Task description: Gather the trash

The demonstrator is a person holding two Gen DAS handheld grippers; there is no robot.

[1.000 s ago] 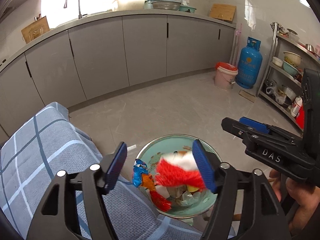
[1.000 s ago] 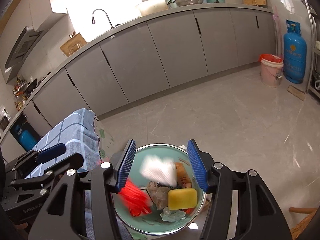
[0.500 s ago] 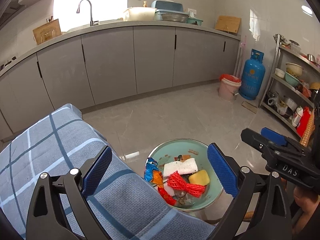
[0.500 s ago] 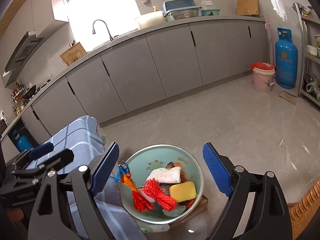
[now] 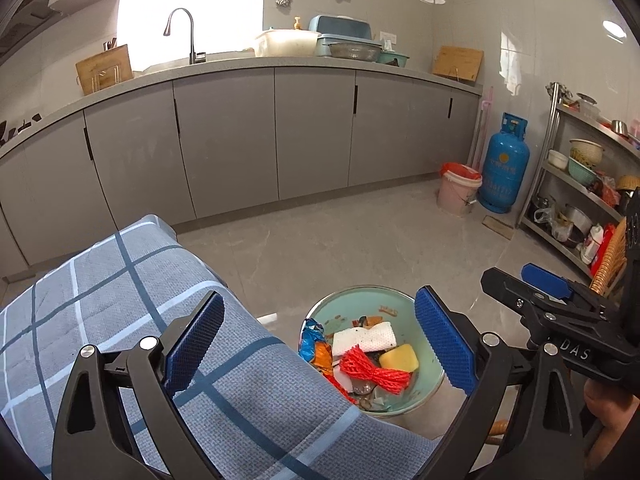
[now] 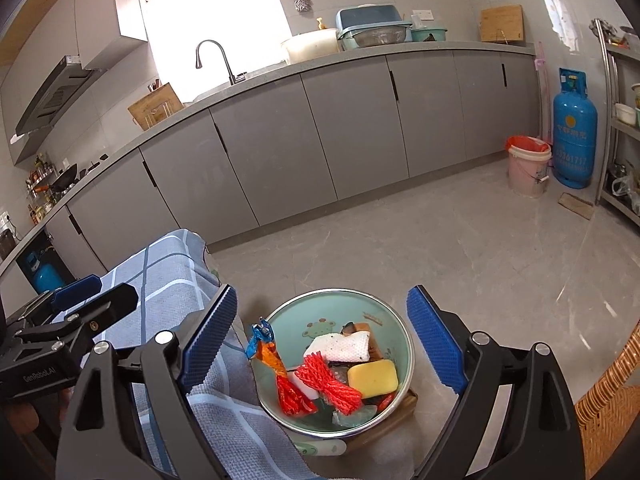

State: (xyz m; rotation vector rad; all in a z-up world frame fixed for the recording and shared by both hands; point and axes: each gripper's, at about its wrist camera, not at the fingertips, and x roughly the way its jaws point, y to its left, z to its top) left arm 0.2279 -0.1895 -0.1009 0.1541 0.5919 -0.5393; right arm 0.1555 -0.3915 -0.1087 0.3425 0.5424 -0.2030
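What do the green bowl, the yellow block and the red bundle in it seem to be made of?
Bowl: probably enamelled metal, with a glossy mint inside and a shiny silvery rim.
Yellow block: likely sponge, matte with soft rounded corners.
Red bundle: looks like plastic or foam netting, with an open mesh weave.

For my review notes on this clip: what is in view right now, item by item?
bowl: one, pale green, low beside the cloth
red net: one, in bowl
yellow sponge: one, in bowl
white pad: one, in bowl
wrapper: one, blue-orange, over bowl rim
checked cloth: one, grey-blue, left
gas cylinder: one, blue, by shelves
bucket: one, pink
left gripper: jaws open, empty
right gripper: jaws open, empty
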